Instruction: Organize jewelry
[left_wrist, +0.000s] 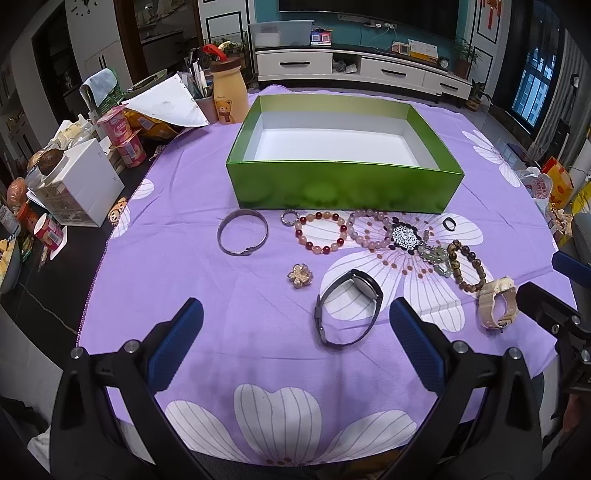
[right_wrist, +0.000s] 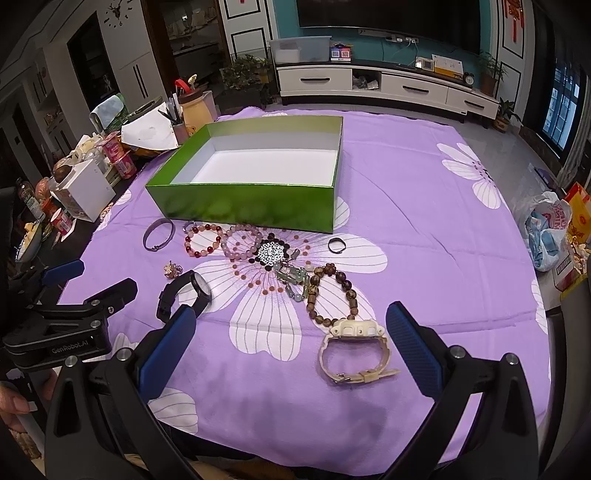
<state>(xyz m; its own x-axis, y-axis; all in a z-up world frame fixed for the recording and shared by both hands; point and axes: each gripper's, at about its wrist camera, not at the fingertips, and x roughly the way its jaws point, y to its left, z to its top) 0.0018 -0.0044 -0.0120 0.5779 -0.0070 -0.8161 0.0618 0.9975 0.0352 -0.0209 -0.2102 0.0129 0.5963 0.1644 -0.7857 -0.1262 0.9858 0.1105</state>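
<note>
An empty green box (left_wrist: 343, 184) with a white inside stands on the purple flowered cloth (left_wrist: 221, 295). Jewelry lies in a row before it: a silver bangle (left_wrist: 242, 232), a red bead bracelet (left_wrist: 320, 232), a pink bead bracelet (left_wrist: 369, 229), a brown bead bracelet (left_wrist: 467, 264), a black ring (left_wrist: 449, 223) and a gold flower brooch (left_wrist: 300, 275). A black watch (left_wrist: 347, 310) lies just ahead of my open left gripper (left_wrist: 295, 306), near its right finger. A cream watch (right_wrist: 354, 349) rests between the fingers of my open right gripper (right_wrist: 291, 312), toward the right one.
Snack cups (left_wrist: 122, 134), a white drawer unit (left_wrist: 79, 184), a bear bottle (left_wrist: 229, 92) and papers crowd the table's left side. Bags (right_wrist: 550, 229) sit past the right edge. A TV cabinet (left_wrist: 362, 70) stands far behind.
</note>
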